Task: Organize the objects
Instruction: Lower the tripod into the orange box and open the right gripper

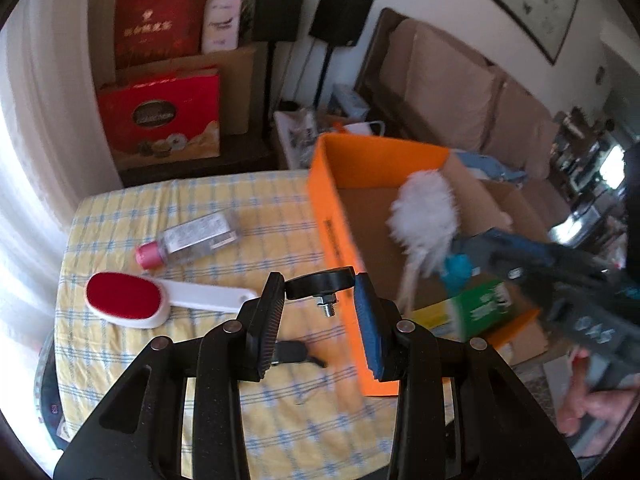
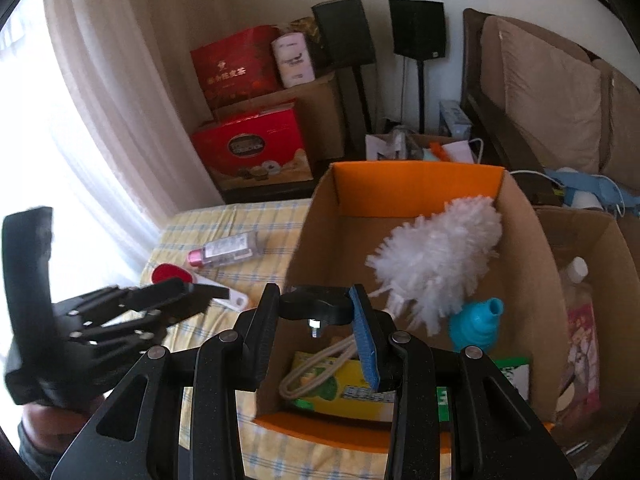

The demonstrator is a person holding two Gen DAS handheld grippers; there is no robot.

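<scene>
Right gripper (image 2: 316, 320) above box (image 2: 528, 264); duster (image 2: 436, 256) diagonal, head far-right.

I see a table covered by a yellow and blue checked cloth (image 1: 224, 208). Directly on the cloth lie a clear bottle with a pink cap (image 1: 188, 240), on its side, and just in front of it a lint brush (image 1: 160, 300) with a red pad and white handle, lying flat and apart from the bottle. A small black object (image 1: 294, 352) lies on the cloth nearer my left camera; I cannot identify it. An open orange cardboard box (image 1: 340, 240) stands on the table's right part, beside these items.
</scene>
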